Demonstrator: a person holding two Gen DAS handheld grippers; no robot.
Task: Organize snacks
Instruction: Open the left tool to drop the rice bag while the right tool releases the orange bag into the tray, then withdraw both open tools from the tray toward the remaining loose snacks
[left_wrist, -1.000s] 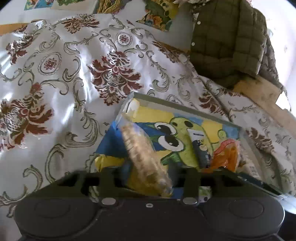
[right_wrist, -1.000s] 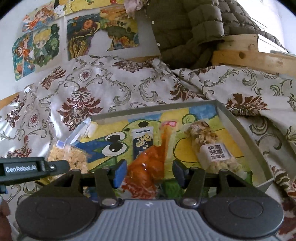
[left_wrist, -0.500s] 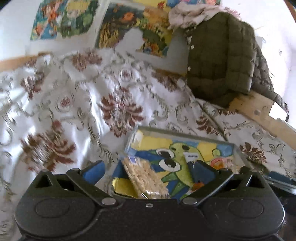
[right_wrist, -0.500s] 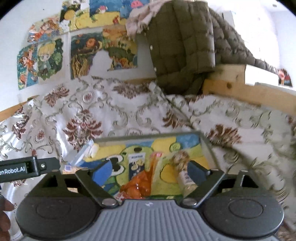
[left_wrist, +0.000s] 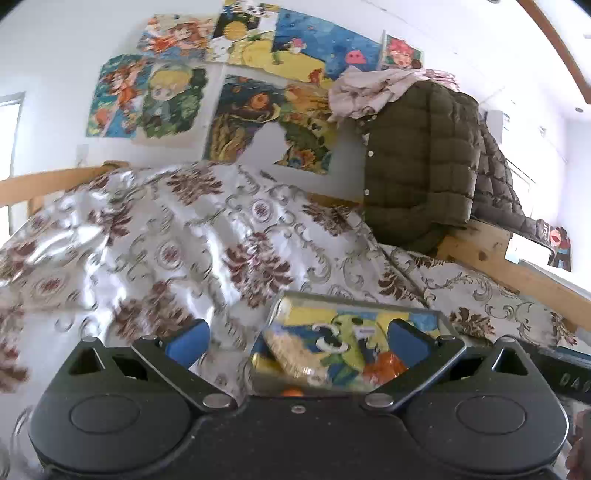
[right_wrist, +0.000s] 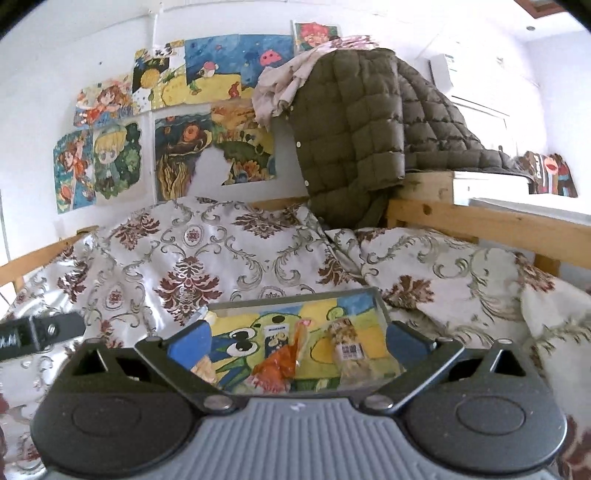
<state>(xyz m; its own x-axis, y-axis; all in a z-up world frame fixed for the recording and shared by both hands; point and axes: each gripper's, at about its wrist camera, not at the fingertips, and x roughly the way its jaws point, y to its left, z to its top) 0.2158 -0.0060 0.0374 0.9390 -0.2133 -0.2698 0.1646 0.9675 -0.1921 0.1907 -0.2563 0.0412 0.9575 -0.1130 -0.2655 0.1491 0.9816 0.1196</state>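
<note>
Both grippers have lifted away, left gripper (left_wrist: 295, 341) and right gripper (right_wrist: 295, 339) wide, empty; snack packets (right_wrist: 347, 350) lie in the tray (right_wrist: 295, 300) on the bed (right_wrist: 221, 258).

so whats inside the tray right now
Four snack packs lie in the tray: orange packet, cracker bag, dark sachet, pale bag. The right gripper hides its near edge.
</note>
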